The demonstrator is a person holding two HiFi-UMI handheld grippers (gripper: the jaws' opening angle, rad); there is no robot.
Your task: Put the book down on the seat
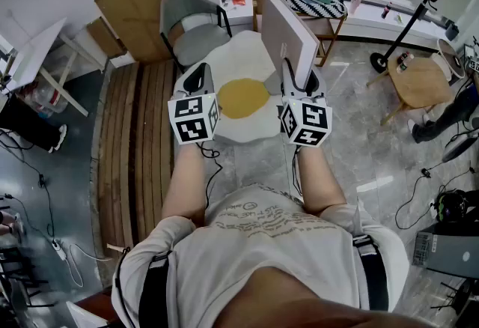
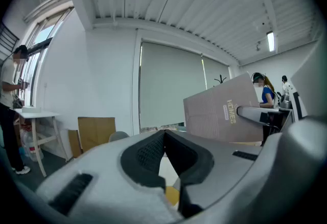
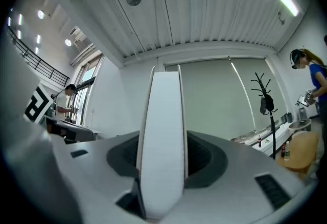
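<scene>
A thick book [image 1: 296,31] with a beige cover and white page edges stands upright in my right gripper [image 1: 299,79], which is shut on its lower end. In the right gripper view the page edges [image 3: 163,136] fill the gap between the jaws. The seat [image 1: 247,57] is a white, fried-egg-shaped cushion with a yellow centre, on the floor below and between both grippers. My left gripper [image 1: 198,79] hovers over the seat's left side, shut with nothing in it [image 2: 164,136]. In the left gripper view the book's cover [image 2: 225,115] shows at the right.
A grey chair [image 1: 196,27] stands just behind the seat, with cardboard [image 1: 135,8] leaning on the wall. Wooden slats [image 1: 138,147] run along the left. A wooden rack with striped cloth [image 1: 314,1], a black stand [image 1: 404,27] and a round wooden table [image 1: 420,79] are to the right.
</scene>
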